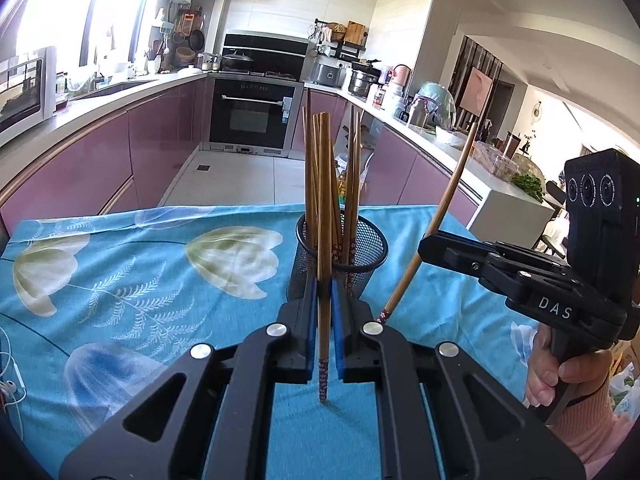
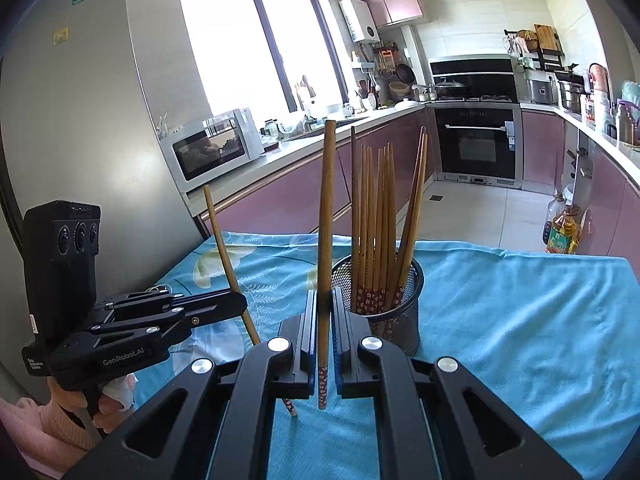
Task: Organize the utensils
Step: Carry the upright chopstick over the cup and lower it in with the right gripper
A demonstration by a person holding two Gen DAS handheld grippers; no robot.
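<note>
A black mesh holder (image 1: 358, 250) stands on the blue flowered cloth with several wooden chopsticks (image 1: 352, 184) upright in it; it also shows in the right wrist view (image 2: 394, 312). My left gripper (image 1: 324, 300) is shut on one chopstick (image 1: 324, 216), held upright just in front of the holder. My right gripper (image 2: 325, 308) is shut on another chopstick (image 2: 326, 216), upright, left of the holder. In the left wrist view the right gripper (image 1: 430, 246) holds its chopstick (image 1: 448, 200) tilted. In the right wrist view the left gripper (image 2: 240, 304) holds its chopstick (image 2: 224, 248) tilted.
The table's blue cloth (image 1: 120, 272) spreads to the left and its far edge (image 2: 520, 254) drops to the kitchen floor. Pink cabinets, an oven (image 1: 250, 114) and a microwave (image 2: 216, 148) stand beyond. Oil bottles (image 2: 562, 230) stand on the floor. White earphone wires (image 1: 10, 376) lie at the left edge.
</note>
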